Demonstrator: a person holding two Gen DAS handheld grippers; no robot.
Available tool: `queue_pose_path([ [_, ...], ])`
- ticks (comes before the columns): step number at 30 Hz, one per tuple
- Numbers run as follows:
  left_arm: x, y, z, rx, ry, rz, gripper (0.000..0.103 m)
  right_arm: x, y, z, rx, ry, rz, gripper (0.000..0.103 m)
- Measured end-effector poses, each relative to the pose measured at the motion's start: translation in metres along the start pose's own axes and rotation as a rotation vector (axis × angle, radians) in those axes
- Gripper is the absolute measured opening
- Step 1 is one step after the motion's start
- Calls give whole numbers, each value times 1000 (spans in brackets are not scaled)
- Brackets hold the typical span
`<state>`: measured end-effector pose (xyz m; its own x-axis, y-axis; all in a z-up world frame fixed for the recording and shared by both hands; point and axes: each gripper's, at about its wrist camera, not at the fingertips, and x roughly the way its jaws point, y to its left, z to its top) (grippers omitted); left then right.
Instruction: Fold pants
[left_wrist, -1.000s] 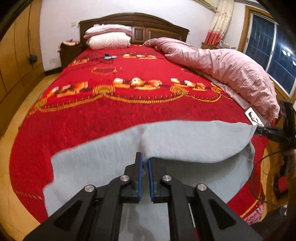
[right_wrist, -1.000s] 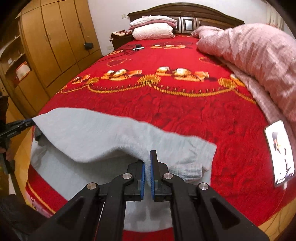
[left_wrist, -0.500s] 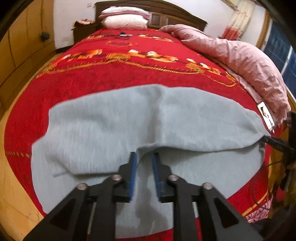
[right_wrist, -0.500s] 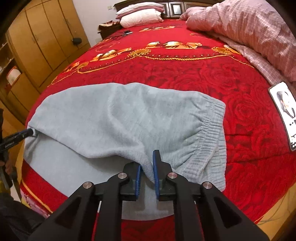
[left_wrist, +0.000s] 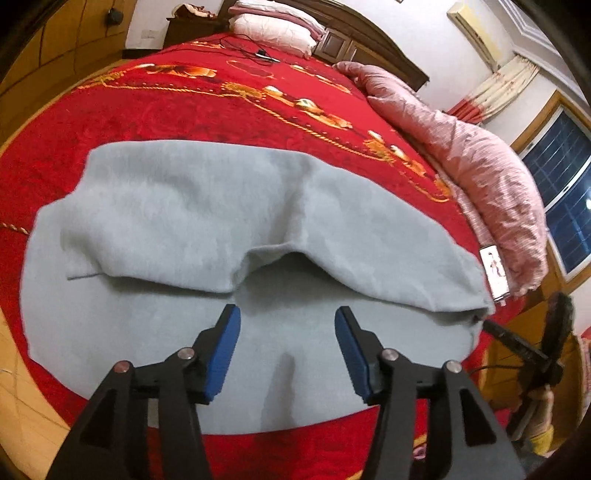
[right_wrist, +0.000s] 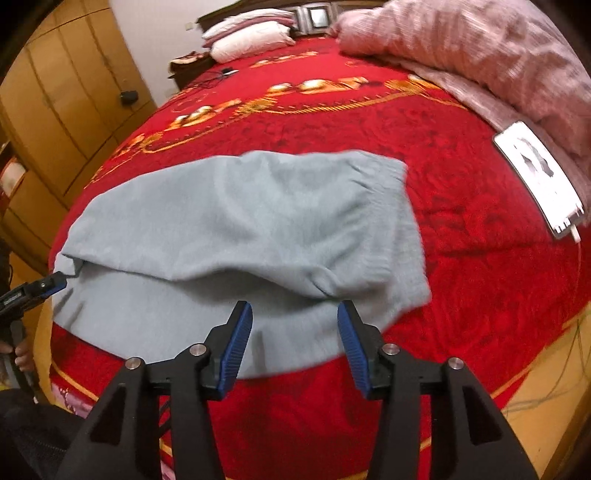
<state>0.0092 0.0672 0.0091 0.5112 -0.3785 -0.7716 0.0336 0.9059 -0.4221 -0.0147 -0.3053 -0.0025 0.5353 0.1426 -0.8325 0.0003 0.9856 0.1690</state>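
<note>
Grey pants folded lengthwise on red bed.
Left gripper and right gripper both released, jaws spread above the near edge, nothing held.

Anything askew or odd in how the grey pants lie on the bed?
The grey fleece pants are folded unevenly: the upper layer's near edge humps up mid-span and stops short of the lower layer's edge. Both grippers are open.
</note>
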Motion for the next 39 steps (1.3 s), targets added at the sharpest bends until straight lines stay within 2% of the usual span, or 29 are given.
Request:
queue_pose_path([
  [3, 1, -3, 2, -29, 12, -41, 61, -3, -14, -4, 74, -5, 7, 50],
  [7, 4, -7, 8, -58, 14, -42, 64, -7, -34, -3, 219, -18, 57, 51],
  [15, 19, -19, 24, -84, 25, -54, 65, -7, -44, 2, 369, -52, 190, 52],
  [20, 29, -21, 26, -101, 41, -47, 65, -2, -53, 5, 433, -66, 196, 52],
  [28, 40, -17, 30, -136, 47, -35, 65, 10, -63, 2, 535, -46, 281, 52],
  [36, 45, -13, 38, -160, 24, -17, 64, 11, -66, 8, 570, -64, 285, 52],
  [38, 47, -14, 40, -158, 19, -26, 63, 10, -68, 11, 572, -76, 281, 52],
  [39, 48, -15, 41, -155, 18, -32, 54, 10, -68, 14, 572, -83, 275, 52],
])
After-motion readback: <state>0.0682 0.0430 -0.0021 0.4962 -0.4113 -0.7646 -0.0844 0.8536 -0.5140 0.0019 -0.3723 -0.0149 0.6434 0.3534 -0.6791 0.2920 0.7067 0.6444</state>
